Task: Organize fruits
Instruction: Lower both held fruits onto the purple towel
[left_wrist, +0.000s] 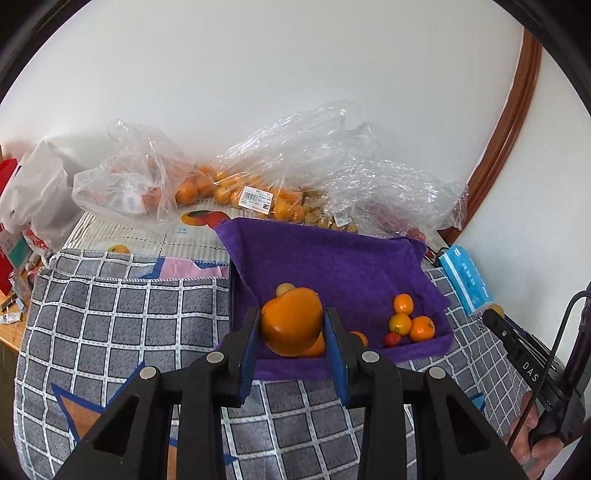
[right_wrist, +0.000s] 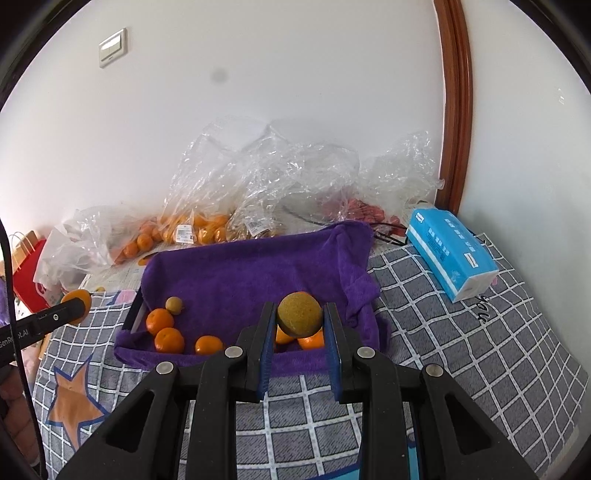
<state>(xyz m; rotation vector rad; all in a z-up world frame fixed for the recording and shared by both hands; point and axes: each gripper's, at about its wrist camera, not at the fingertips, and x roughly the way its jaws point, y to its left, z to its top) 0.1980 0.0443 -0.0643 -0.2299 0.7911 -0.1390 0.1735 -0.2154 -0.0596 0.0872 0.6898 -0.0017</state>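
checked cloth below; left gripper (left_wrist: 291, 325) clamps glossy persimmon (left_wrist: 290, 319), right gripper (right_wrist: 300, 321) rough round fruit (right_wrist: 299, 313).

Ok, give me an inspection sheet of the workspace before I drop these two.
Surface: grey checked cloth over table.
Job's things: purple-lined tray holding small oranges; bagged fruit along wall.
Clutter: blue tissue pack, red paper bag.
Grippers: left gripper shut on persimmon; right gripper shut on brownish round fruit; both above tray's near edge.
Cables: black cable along right gripper.
Surroundings: white wall, wooden door frame, light switch.
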